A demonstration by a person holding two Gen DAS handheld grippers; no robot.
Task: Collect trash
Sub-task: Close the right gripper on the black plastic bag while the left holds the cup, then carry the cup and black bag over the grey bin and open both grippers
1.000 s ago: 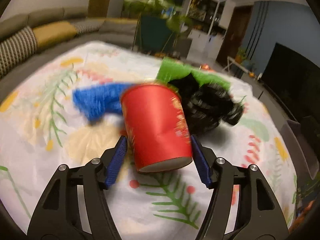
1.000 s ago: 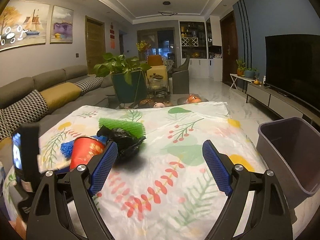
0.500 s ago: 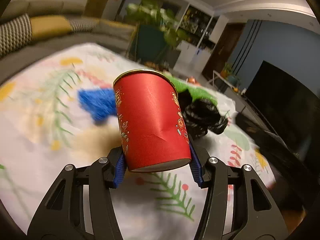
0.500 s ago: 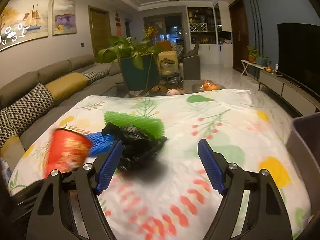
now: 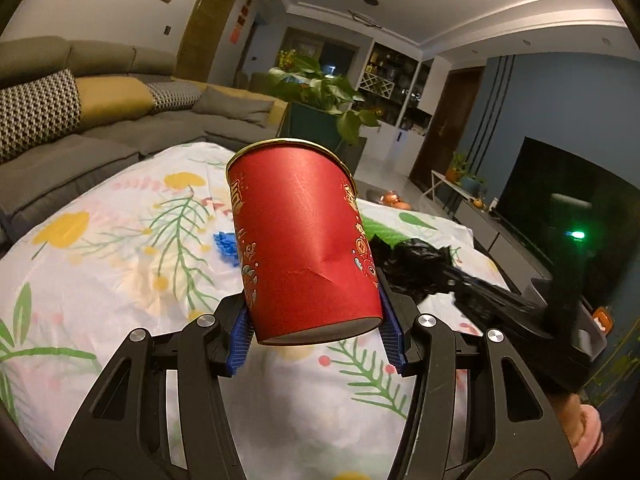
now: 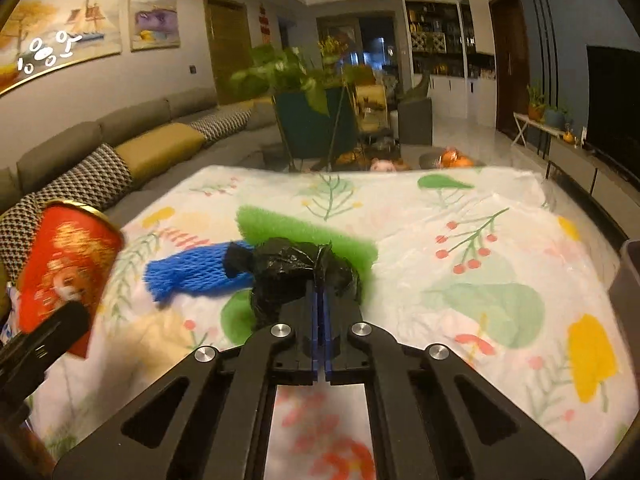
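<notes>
A red paper cup (image 5: 304,240) with gold print hangs above the table, tilted, and my left gripper (image 5: 316,336) is shut on its lower part. The cup also shows at the left of the right wrist view (image 6: 64,272). My right gripper (image 6: 320,288) is shut, its blue pads pinching a fold of the crumpled black plastic bag (image 6: 288,276) on the flowered tablecloth (image 6: 480,280). A blue foam net (image 6: 192,272) lies just left of the bag and a green foam sheet (image 6: 280,226) behind it. In the left wrist view the black bag (image 5: 420,264) lies right of the cup.
A grey bin (image 6: 630,280) stands off the table's right edge. A sofa (image 5: 100,120) with cushions runs along the left. A potted plant (image 6: 312,92) stands beyond the far edge, and a dark TV (image 5: 560,200) is on the right wall.
My left gripper has lifted the red cup up off the table. My right gripper moved forward to the black bag and went from wide open to shut on it.
</notes>
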